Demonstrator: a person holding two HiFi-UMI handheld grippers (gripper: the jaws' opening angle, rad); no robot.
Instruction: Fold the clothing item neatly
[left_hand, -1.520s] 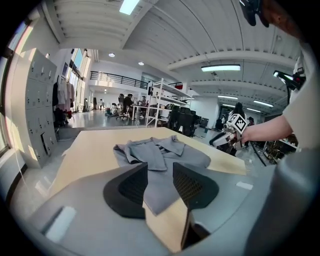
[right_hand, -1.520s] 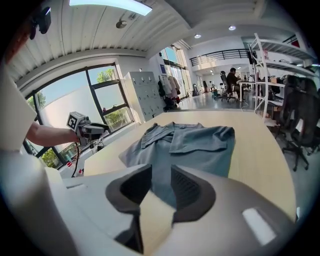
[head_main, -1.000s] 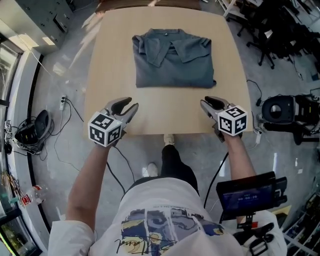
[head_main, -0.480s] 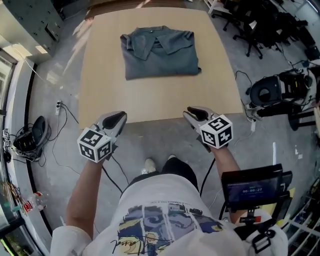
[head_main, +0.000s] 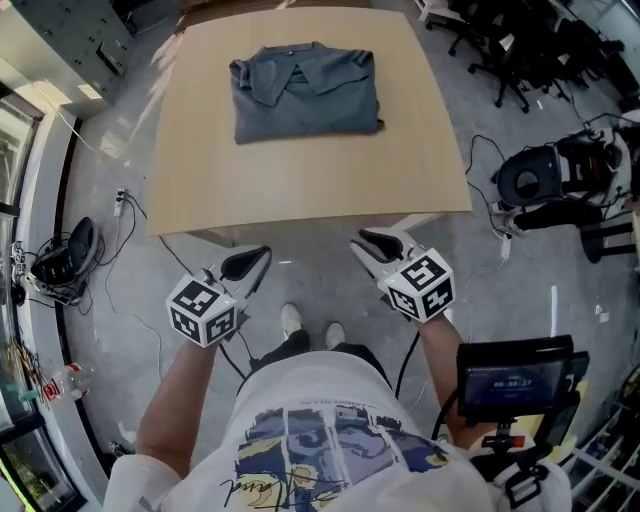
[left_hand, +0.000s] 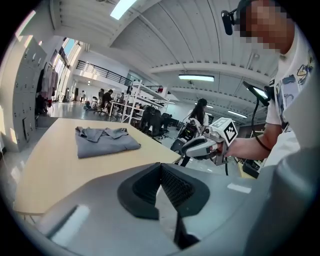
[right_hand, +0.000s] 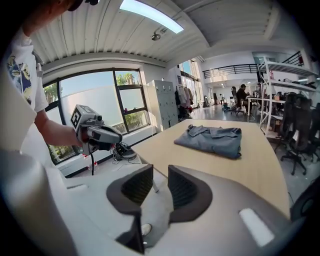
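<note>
Grey concrete floor (head_main: 300, 265) surrounds a light wooden counter (head_main: 300, 185) in an open workshop. Nearest the camera, both grippers are held over the floor, short of the counter's near edge.

Left gripper (head_main: 256, 262): fingers (left_hand: 176, 188) clenched together, nothing between them.

Right gripper (head_main: 366, 243): fingers (right_hand: 184, 192) released with a narrow gap, having just been closing slightly; nothing between them.

Farther out, the grey polo shirt (head_main: 305, 95) lies folded into a rectangle on the counter's far half, collar toward the far edge, well apart from both grippers. Black office chairs (head_main: 520, 45) stand beyond the counter's right side.
</note>
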